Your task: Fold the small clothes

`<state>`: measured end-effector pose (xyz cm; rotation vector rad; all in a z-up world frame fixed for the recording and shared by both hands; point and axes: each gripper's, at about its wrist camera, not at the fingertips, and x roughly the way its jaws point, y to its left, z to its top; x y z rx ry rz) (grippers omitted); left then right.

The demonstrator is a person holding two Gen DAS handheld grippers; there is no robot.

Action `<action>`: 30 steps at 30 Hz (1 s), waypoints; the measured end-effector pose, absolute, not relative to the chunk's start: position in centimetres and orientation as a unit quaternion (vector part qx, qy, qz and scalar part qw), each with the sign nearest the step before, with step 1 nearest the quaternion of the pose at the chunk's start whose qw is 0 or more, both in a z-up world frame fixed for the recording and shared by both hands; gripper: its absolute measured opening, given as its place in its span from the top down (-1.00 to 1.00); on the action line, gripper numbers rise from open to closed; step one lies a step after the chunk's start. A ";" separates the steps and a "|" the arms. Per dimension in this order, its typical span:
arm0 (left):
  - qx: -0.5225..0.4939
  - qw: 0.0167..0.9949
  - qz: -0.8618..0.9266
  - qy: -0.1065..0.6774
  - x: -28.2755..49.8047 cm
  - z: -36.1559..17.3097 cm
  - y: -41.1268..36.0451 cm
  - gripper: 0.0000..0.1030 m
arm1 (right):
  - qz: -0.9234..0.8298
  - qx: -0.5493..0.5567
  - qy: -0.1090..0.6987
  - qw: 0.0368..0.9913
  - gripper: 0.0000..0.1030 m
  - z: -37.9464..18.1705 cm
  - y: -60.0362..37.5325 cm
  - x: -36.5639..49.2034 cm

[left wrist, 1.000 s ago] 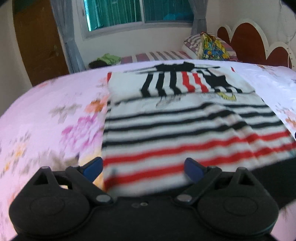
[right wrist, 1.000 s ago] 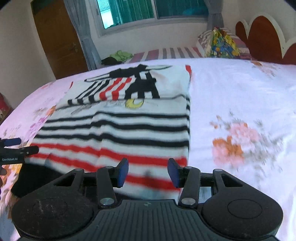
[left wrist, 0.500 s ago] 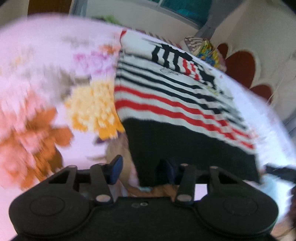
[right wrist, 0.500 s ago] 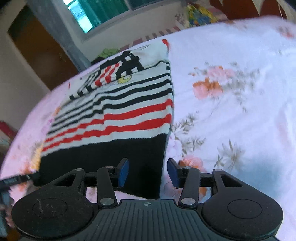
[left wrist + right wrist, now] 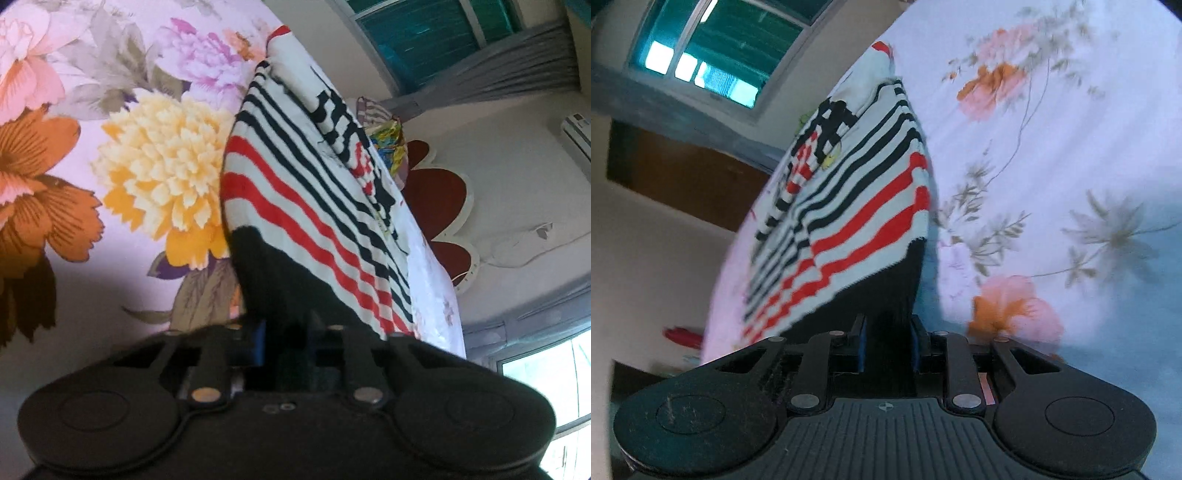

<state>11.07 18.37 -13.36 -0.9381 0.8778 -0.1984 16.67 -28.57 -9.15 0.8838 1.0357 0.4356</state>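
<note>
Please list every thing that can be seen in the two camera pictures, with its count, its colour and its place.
striped garment: one, white with black and red stripes and a black hem band, lying on the bed, hem nearest both cameras.
bedsheet: one, pale pink with orange, yellow and purple flowers, under the garment.
headboard: one, dark red with a cream edge, at the far end of the bed.
pillow: one, multicoloured pattern, by the headboard.
window: one, teal panes, on the far wall.
curtain: grey, beside the window.
door: one, brown, below the window in the right wrist view.
left gripper: one, black with blue pads, closed on the black hem.
right gripper: one, black with blue pads, closed on the black hem.
</note>
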 end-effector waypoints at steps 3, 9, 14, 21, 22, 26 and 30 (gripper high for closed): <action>-0.436 0.800 -0.101 0.400 10.5 -13.1 18.5 0.71 | 0.208 0.417 0.467 0.751 0.54 -8.9 -29.5 16.4; -0.452 0.795 -0.091 0.394 11.4 -14.0 18.3 0.60 | 0.204 0.430 0.477 0.739 0.54 -9.8 -29.7 17.1; -0.420 0.816 -0.081 0.390 11.3 -13.6 17.7 0.85 | 0.215 0.384 0.479 0.759 0.91 -9.0 -28.5 17.2; -0.457 0.826 -0.069 0.324 10.4 -11.7 19.4 0.86 | 0.239 0.357 0.424 0.797 0.91 -5.8 -28.6 17.7; -0.460 0.827 -0.069 0.316 10.9 -11.3 19.5 0.86 | 0.241 0.354 0.416 0.802 0.91 -5.3 -28.6 18.2; -0.462 0.834 -0.071 0.292 15.2 -9.3 19.5 0.86 | 0.236 0.347 0.394 0.818 0.90 -3.1 -27.9 22.7; -0.452 0.844 -0.068 0.280 20.4 -7.5 19.3 0.86 | 0.235 0.350 0.381 0.823 0.90 -1.3 -26.8 29.0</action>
